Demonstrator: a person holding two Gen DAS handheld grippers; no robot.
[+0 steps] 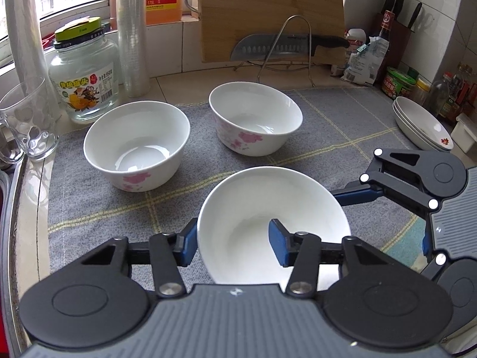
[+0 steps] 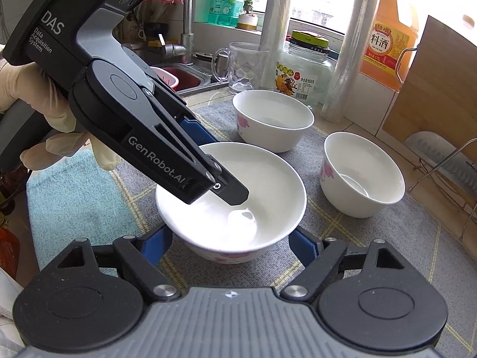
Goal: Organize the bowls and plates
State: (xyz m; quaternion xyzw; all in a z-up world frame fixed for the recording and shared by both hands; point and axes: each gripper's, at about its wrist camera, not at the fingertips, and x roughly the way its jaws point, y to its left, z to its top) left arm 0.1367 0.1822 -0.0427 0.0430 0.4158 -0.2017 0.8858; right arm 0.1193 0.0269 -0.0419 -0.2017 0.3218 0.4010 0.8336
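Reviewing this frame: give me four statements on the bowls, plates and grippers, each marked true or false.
1. The left gripper pinches the nearest bowl's rim, one finger inside. True.
2. The right gripper grips that bowl too. False: its fingers flank the bowl without visibly pressing.
3. Three bowls sit on the grey mat. True.
4. The stacked plates lie between the two far bowls. False: they sit off the mat's right edge.

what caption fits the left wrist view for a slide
Left gripper shut on the near bowl's wall, two flowered bowls waiting behind on the grey mat.
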